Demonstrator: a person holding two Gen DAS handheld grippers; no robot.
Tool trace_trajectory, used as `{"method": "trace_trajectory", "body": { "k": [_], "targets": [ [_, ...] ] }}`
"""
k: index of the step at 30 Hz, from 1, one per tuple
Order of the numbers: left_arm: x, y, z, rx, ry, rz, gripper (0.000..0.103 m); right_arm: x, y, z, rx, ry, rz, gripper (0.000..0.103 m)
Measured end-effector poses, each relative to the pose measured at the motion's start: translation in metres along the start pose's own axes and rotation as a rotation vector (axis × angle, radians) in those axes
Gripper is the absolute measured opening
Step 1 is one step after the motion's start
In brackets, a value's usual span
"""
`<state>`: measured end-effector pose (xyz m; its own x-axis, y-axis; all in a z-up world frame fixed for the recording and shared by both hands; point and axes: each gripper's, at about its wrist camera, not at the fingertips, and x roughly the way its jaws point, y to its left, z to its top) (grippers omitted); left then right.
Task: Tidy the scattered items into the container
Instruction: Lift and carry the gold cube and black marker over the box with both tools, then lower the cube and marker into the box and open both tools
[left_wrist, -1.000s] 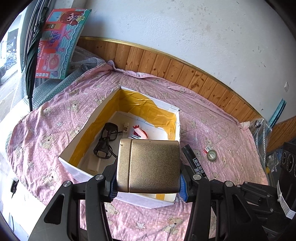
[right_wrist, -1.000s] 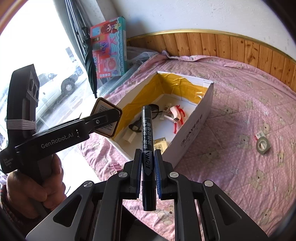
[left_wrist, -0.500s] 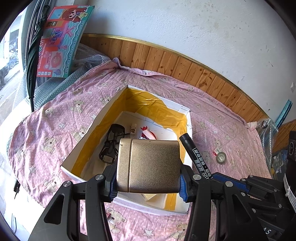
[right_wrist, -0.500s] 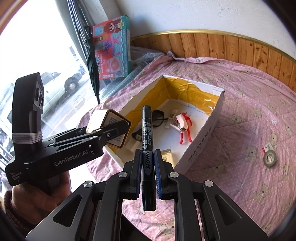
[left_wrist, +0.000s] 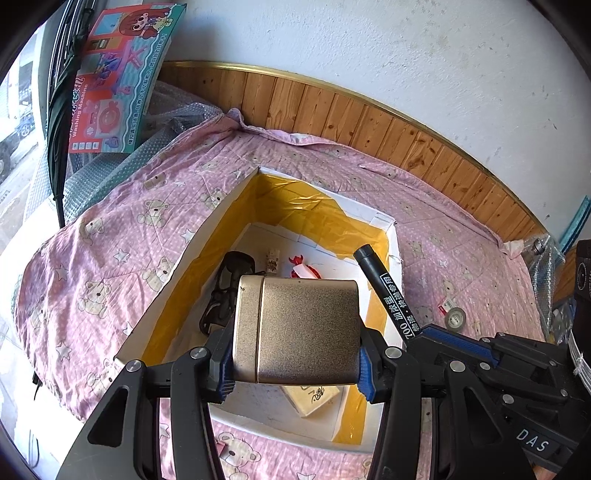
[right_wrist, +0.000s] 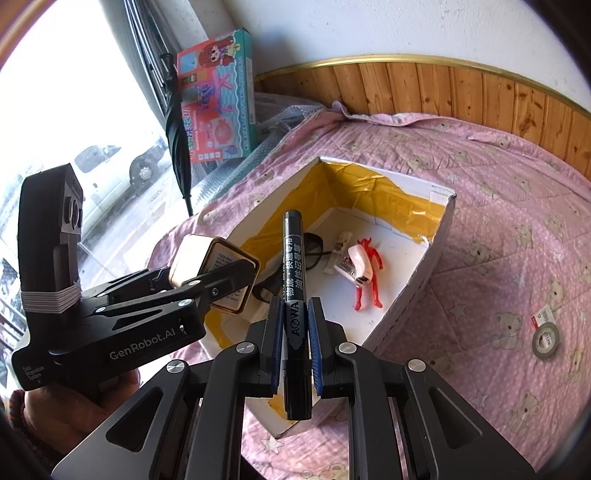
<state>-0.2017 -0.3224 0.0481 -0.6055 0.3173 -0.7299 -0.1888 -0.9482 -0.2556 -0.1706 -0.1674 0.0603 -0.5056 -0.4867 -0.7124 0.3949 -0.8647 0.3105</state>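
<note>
A pink quilt (right_wrist: 498, 229) is covering the surface, and a white box (left_wrist: 391, 236) lined with yellow tape is sitting open on it. Inside are lying sunglasses (left_wrist: 225, 291), a red figure (right_wrist: 369, 273), a small packet (right_wrist: 341, 243) and a card (left_wrist: 312, 398).

The left gripper (left_wrist: 295, 365) is hovering over the near part of the box, its fingers (left_wrist: 218, 362) spread wide and pinching a gold tin (left_wrist: 299, 328) by its two sides. In the right view the tin is showing a printed label too small to read, and the left gripper's body reads "GenRobot.AI".

The right gripper (right_wrist: 296, 332) is hanging just right of it over the box's near edge, fingers (right_wrist: 271, 339) nearly together and clamping a black marker (right_wrist: 293, 266) marked "AOWA" and "700", with Chinese characters along its barrel.

A tape roll (right_wrist: 546, 338) is lying on the quilt, well right of the box. Far left, a toy carton (left_wrist: 118, 74) reads "Washing Machine".
</note>
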Motion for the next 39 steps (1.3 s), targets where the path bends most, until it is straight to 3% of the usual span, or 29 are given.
{"method": "trace_trajectory", "body": {
  "k": [16, 33, 36, 37, 39],
  "targets": [
    [0.040, 0.005, 0.017, 0.001, 0.055, 0.024, 0.052, 0.039, -0.028, 0.045, -0.001, 0.017, -0.022, 0.014],
    [0.070, 0.016, 0.023, -0.015, 0.115, 0.051, 0.052, 0.098, -0.071, 0.071, 0.028, 0.090, -0.112, 0.015],
    [0.074, 0.016, 0.025, -0.015, 0.118, 0.053, 0.052, 0.105, -0.079, 0.073, 0.043, 0.090, -0.128, 0.019],
    [0.075, 0.017, 0.025, -0.017, 0.121, 0.055, 0.052, 0.106, -0.082, 0.073, 0.052, 0.093, -0.127, 0.026],
    [0.079, 0.019, 0.026, -0.026, 0.128, 0.064, 0.052, 0.106, -0.085, 0.072, 0.063, 0.090, -0.128, 0.030]
  ]
}}
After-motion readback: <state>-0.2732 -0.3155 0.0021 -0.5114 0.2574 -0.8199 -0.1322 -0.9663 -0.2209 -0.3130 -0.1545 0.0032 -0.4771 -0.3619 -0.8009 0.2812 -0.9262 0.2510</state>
